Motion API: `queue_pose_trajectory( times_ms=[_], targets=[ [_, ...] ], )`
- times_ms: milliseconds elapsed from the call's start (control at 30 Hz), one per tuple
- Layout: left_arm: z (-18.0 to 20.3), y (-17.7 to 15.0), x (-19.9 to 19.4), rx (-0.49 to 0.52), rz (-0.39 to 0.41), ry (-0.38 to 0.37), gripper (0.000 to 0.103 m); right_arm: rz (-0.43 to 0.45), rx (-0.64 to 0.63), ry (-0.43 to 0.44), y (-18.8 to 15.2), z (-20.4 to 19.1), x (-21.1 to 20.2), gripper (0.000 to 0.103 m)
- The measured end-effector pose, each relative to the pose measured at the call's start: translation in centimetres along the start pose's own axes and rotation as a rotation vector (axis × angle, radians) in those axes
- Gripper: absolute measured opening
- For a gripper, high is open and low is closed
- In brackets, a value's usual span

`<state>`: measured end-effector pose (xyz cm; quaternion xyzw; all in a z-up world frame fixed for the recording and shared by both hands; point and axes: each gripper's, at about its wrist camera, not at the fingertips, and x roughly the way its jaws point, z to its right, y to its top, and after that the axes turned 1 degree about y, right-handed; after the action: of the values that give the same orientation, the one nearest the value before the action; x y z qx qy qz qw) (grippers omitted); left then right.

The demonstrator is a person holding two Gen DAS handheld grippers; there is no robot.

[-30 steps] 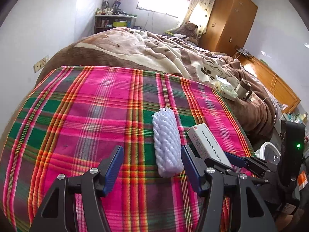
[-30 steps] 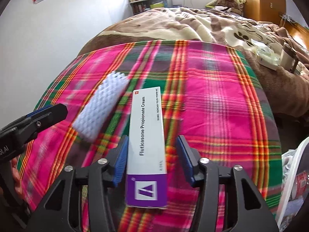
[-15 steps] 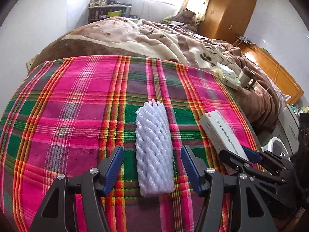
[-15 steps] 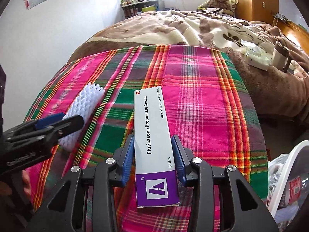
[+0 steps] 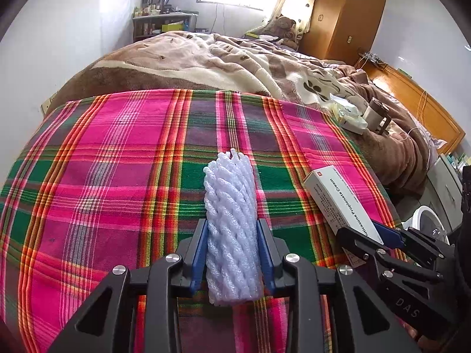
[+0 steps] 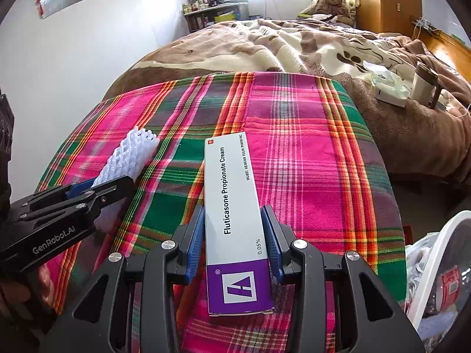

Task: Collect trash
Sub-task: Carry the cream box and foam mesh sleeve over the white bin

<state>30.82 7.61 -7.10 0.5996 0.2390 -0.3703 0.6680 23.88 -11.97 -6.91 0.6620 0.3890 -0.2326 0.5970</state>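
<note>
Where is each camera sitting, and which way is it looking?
Left wrist: sits on the left gripper, looking down along it at the white foam net it holds; the right gripper shows at its right.
Right wrist: sits on the right gripper, looking down at the cream box it holds; the left gripper shows at its left.
Both show the plaid cloth and bed beyond.

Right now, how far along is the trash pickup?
Done: some trash already sits in the white bin at the bed's edge. In hand: the left gripper has just closed on the white foam net, and the right gripper is shut on the cream box; both items lie on the plaid cloth. Left: lift both and drop them in the bin.
</note>
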Motion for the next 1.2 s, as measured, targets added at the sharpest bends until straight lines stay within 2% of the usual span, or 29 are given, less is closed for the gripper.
queue_pose_trajectory(
  times_ms=[267, 500, 833, 1200],
  targets=[
    [1.2, -0.8, -3.1, 0.011, 0.042, -0.024, 0.033, 0.037, 0.012, 0.007, -0.4, 0.0, -2.1, 0.039],
    [2.9, -1.8, -6.4, 0.025, 0.08, -0.047, 0.033, 0.088, 0.023, 0.007, -1.7, 0.7, -5.8, 0.039],
    [7.3, -3.8, -11.1, 0.085, 0.144, -0.093, 0.033, 0.169, 0.048, -0.034, -3.5, 2.6, -11.0, 0.039],
    [12.9, -5.8, -14.2, 0.161, 0.184, -0.175, 0.033, 0.217, 0.1, -0.094, -5.7, 5.9, -14.9, 0.039]
  ],
)
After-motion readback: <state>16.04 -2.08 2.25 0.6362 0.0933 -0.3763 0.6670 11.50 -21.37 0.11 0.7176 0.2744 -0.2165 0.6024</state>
